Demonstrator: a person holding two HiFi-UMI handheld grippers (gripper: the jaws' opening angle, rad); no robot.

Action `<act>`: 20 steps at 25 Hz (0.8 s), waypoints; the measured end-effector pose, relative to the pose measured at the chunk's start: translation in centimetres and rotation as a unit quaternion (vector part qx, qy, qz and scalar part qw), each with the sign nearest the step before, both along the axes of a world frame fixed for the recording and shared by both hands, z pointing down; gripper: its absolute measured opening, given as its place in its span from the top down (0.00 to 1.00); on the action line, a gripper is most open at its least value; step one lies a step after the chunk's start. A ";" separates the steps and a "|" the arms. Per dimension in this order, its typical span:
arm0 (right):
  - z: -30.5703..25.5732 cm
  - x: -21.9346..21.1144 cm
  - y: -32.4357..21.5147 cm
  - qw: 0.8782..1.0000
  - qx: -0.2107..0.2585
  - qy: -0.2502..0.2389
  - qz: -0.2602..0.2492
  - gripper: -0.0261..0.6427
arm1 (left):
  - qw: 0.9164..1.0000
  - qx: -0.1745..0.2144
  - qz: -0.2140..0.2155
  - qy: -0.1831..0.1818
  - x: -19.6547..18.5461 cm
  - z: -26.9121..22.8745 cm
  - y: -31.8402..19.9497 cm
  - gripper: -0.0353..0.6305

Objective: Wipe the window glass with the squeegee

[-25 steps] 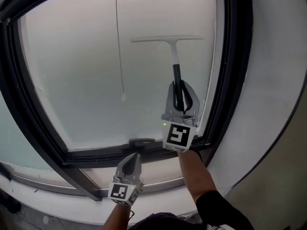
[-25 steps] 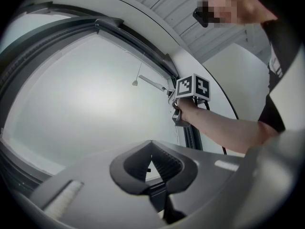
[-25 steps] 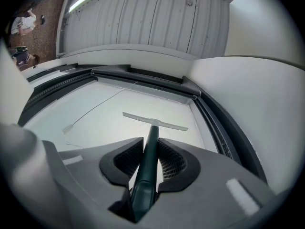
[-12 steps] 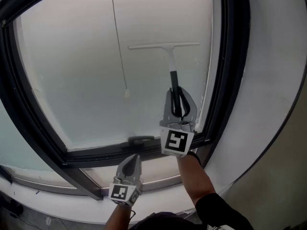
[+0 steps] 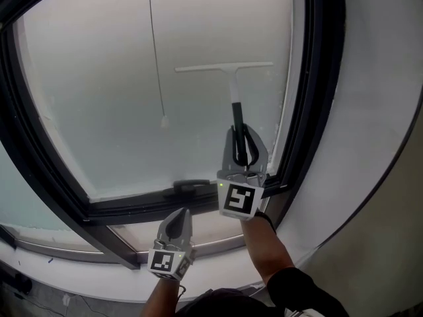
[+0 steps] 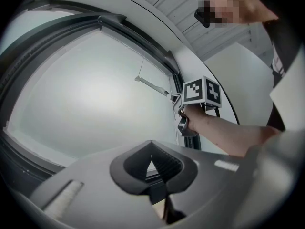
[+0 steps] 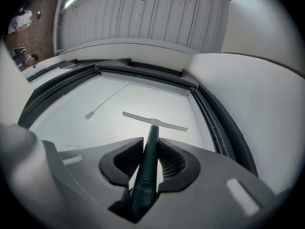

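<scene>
Two jaws of the right gripper were clamped on the dark green handle of the squeegee, the handle running straight up out of the grip between the ribbed pads. The squeegee was a slim T. A pale neck rose from the green handle beyond the fingertips to a long, thin, whitish blade set crosswise and level. That blade sat well ahead of the fingers and appeared to lie against the window glass, a milky, frosted-looking pane. Its right end came close to the dark window frame, which ran just to the right of the fingers. To the left of the fingers a thin pull cord hung down the pane and ended in a small pale toggle, apart from the blade's left end. Below and left of the right fingers, a black latch handle lay along the bottom rail of the frame. The left gripper sat lower still, its jaws pressed together with nothing between them, tips pointed toward that bottom rail. A white wall filled the space right of the frame.
</scene>
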State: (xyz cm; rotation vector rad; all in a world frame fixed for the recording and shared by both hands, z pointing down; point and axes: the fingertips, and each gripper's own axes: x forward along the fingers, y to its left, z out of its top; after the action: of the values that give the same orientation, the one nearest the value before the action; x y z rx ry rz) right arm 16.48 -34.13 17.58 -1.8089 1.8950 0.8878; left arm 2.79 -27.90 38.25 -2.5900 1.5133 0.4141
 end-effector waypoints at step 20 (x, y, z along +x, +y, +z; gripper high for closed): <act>5.0 -0.4 0.7 0.999 -0.040 0.007 -0.004 0.81 | 0.999 -0.032 0.000 0.003 0.0 2.2 0.6 0.95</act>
State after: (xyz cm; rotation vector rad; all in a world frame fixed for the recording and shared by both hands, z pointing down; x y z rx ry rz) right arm 16.11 -33.46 22.61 -1.8430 1.9718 0.8357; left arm 2.84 -27.26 40.49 -2.6403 1.5532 0.3787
